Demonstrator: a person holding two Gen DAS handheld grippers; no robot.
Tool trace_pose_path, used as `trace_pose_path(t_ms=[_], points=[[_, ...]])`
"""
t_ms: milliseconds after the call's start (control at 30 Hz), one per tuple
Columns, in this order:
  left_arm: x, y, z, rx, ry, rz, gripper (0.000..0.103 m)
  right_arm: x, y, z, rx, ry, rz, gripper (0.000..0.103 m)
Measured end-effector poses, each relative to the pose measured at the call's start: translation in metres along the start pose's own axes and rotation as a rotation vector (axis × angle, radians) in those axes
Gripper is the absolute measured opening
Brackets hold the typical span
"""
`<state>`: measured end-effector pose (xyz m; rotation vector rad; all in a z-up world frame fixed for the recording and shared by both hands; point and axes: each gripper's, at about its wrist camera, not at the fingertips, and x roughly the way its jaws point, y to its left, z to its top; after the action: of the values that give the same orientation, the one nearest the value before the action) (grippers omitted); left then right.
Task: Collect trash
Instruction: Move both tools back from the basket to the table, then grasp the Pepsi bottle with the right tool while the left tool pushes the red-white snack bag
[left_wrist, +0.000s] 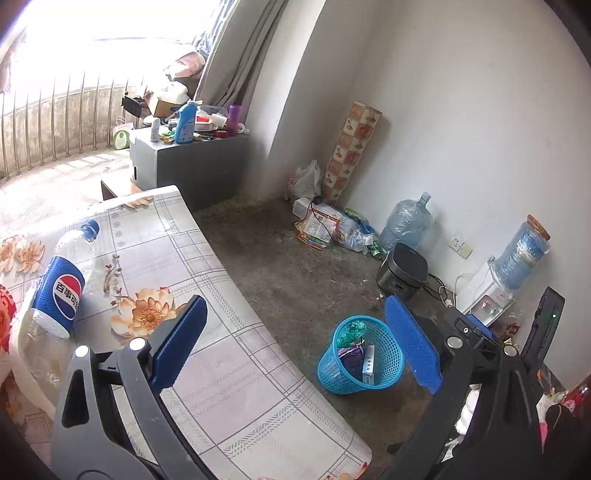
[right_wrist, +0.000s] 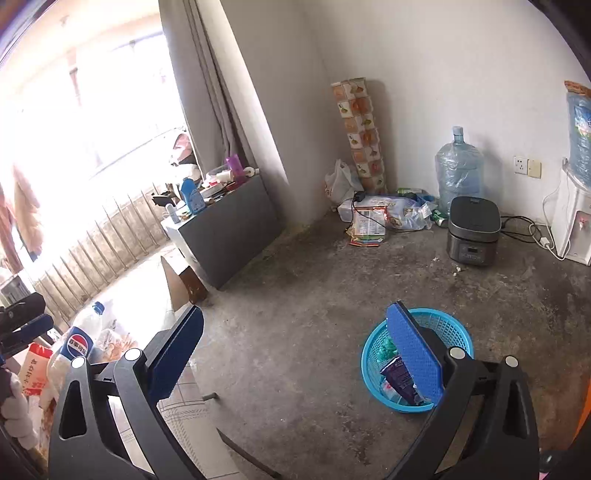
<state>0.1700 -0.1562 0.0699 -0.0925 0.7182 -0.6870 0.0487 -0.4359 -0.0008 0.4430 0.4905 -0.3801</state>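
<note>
An empty Pepsi bottle (left_wrist: 62, 284) with a blue cap lies on the flowered tablecloth of the table (left_wrist: 229, 354), left of my left gripper (left_wrist: 299, 332), which is open and empty above the table's edge. A blue mesh bin (left_wrist: 360, 356) stands on the floor beside the table and holds wrappers and a small box. In the right wrist view my right gripper (right_wrist: 299, 350) is open and empty, above the floor with its right finger over the bin (right_wrist: 417, 362). The bottle (right_wrist: 79, 339) shows at the left there.
A red and white bag (right_wrist: 35, 369) lies by the bottle. On the floor by the wall stand a grey rice cooker (right_wrist: 472, 230), a water jug (right_wrist: 460, 166), a water dispenser (right_wrist: 572, 221) and a pile of bags (right_wrist: 376, 214). A grey cabinet (right_wrist: 229, 221) holds clutter.
</note>
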Motion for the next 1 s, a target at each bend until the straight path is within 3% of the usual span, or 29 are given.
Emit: trace_pose_path(t_ms=[267,433,633,767,900,1000], points=[[-0.096,0.079,-0.019,-0.007,-0.124,0.085,0.093,0.017,0.096,-0.009,-0.081,0.154,0.221,0.096],[-0.162,0.131,-0.024,-0.065,-0.225,0.164,0.092,0.037,0.162,-0.019,-0.120,0.268,0.363,0.096],[-0.227,0.225,-0.017,-0.240,-0.316,0.351,0.068,0.075,0.241,-0.036,-0.145,0.432,0.499,0.096],[-0.229,0.297,-0.021,-0.350,-0.253,0.452,0.055,0.116,0.293,-0.051,-0.131,0.556,0.550,0.096],[-0.194,0.360,-0.043,-0.470,-0.106,0.428,0.048,0.161,0.340,-0.065,-0.139,0.649,0.546,0.096],[-0.167,0.384,-0.064,-0.512,-0.019,0.391,0.043,0.190,0.366,-0.075,-0.163,0.691,0.505,0.096]])
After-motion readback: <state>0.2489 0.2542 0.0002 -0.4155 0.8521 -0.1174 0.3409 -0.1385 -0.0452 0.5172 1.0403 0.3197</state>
